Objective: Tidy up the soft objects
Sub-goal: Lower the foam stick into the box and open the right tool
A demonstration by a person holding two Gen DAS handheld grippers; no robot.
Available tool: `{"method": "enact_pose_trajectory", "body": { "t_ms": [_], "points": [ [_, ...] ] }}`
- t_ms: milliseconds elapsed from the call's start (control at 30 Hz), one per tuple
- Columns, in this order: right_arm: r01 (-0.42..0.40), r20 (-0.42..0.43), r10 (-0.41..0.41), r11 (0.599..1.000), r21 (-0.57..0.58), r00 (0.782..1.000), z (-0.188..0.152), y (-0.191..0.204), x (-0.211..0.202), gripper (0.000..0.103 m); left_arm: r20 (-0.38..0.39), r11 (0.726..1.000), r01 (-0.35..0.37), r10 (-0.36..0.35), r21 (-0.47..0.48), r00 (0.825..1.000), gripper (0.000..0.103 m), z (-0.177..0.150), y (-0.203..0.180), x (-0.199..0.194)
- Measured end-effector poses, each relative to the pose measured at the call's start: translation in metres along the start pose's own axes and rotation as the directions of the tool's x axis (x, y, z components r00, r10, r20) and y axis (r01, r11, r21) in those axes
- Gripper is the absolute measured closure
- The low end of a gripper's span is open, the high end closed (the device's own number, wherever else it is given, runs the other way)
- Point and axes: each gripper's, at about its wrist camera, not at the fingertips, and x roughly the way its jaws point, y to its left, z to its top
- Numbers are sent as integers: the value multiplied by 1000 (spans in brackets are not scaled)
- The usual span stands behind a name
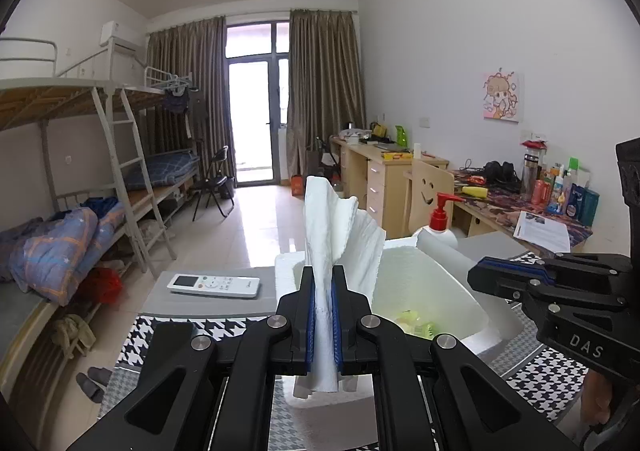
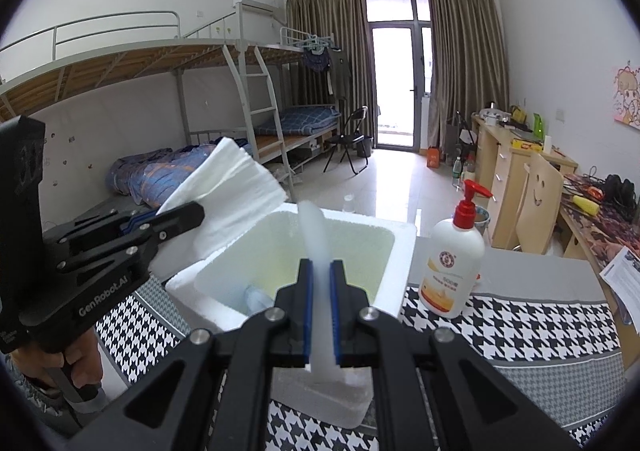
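Note:
My left gripper [image 1: 323, 271] is shut on a white paper towel [image 1: 340, 227], which stands upright between the blue pads over the near left rim of a white foam box [image 1: 476, 315]. In the right wrist view the same left gripper [image 2: 188, 217] holds the towel [image 2: 236, 187] at the box's left edge. My right gripper [image 2: 321, 265] is shut on a thin white soft strip [image 2: 314, 227] that curves up over the foam box [image 2: 400, 247]. Small yellow-green things [image 1: 416, 323] lie at the bottom of the box.
The box stands on a houndstooth cloth [image 2: 500, 327] over a grey table. A red-pump lotion bottle [image 2: 452, 267] stands to the right of the box. A white remote [image 1: 214, 285] lies to its left. Bunk beds line the left wall and desks the right.

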Motion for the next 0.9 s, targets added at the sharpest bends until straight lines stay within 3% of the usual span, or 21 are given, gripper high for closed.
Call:
{"method": "enact_pose_trajectory", "body": {
  "t_ms": [333,900],
  "points": [
    [-16,-12,15,1000,-16,1000,6,12,12,93,-6,999,-42,42,-20,999,96,-3,15,-4],
    [43,-19,-43,999,-14,999,10,10,25,93,-3,999,-47,47,-24,999,96,-6,18,-8]
  ]
}}
